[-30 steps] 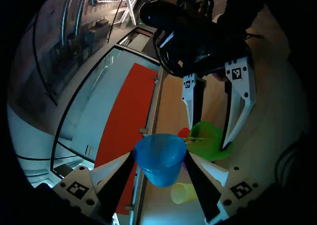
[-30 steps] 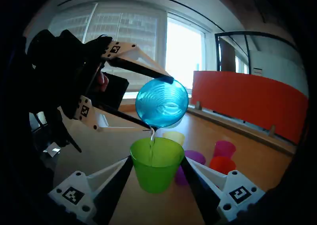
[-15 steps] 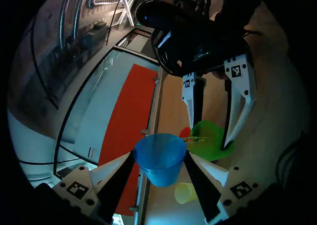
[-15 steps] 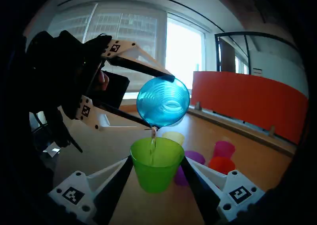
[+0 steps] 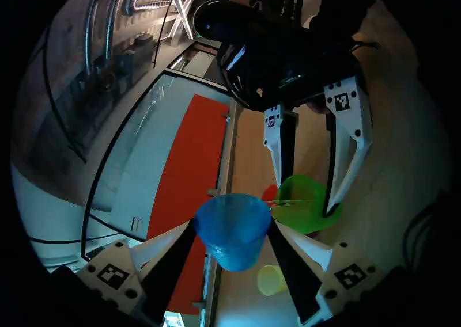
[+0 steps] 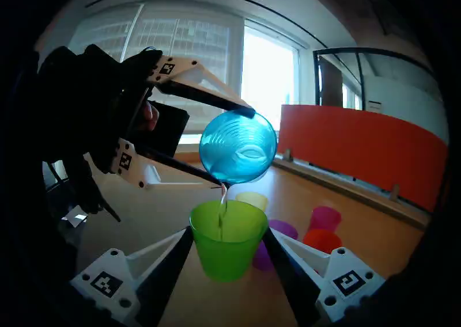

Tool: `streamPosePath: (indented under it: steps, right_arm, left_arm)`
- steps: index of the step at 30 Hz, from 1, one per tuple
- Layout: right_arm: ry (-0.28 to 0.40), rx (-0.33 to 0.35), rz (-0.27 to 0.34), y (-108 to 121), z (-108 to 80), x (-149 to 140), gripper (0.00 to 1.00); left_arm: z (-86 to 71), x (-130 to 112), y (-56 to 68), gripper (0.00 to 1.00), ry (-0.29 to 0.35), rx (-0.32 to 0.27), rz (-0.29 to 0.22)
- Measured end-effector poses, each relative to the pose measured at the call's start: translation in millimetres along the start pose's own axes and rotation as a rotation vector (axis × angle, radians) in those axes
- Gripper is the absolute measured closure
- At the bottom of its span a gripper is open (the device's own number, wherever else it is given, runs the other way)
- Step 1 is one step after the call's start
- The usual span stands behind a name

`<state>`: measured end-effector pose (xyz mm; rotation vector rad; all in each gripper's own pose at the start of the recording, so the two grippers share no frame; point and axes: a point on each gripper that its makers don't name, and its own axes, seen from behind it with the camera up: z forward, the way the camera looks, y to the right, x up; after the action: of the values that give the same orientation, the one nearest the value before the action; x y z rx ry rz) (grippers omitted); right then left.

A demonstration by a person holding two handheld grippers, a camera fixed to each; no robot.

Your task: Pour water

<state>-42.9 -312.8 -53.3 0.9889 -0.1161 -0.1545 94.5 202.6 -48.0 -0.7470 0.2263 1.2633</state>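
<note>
L gripper (image 6: 237,149) grips the blue cup (image 5: 232,235), tipped just above the green cup (image 5: 302,203) (thin water stream (image 6: 222,197) falls in); R gripper (image 6: 229,235) clamps the green cup, upright.

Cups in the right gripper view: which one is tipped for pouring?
The blue cup, clamped in the left hand-held gripper, is tilted on its side above the upright green cup, streaming water into it.
</note>
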Motion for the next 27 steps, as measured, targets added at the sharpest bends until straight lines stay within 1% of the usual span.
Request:
streamPosePath:
  steps: [14,21,27]
  right_arm:
    - [0.003,-0.004,0.001,0.2,0.5,0.2,0.09]
    - [0.005,-0.006,0.000,0.8,0.3,-0.3,0.09]
    - [0.007,-0.008,0.000,1.5,0.9,-0.2,0.09]
  left_arm:
    - [0.7,0.5,-3.6,0.12,-0.003,0.010,0.024]
    - [0.3,0.8,-2.8,0.12,-0.002,0.012,0.028]
    - [0.4,0.8,-1.9,0.12,-0.004,0.010,0.049]
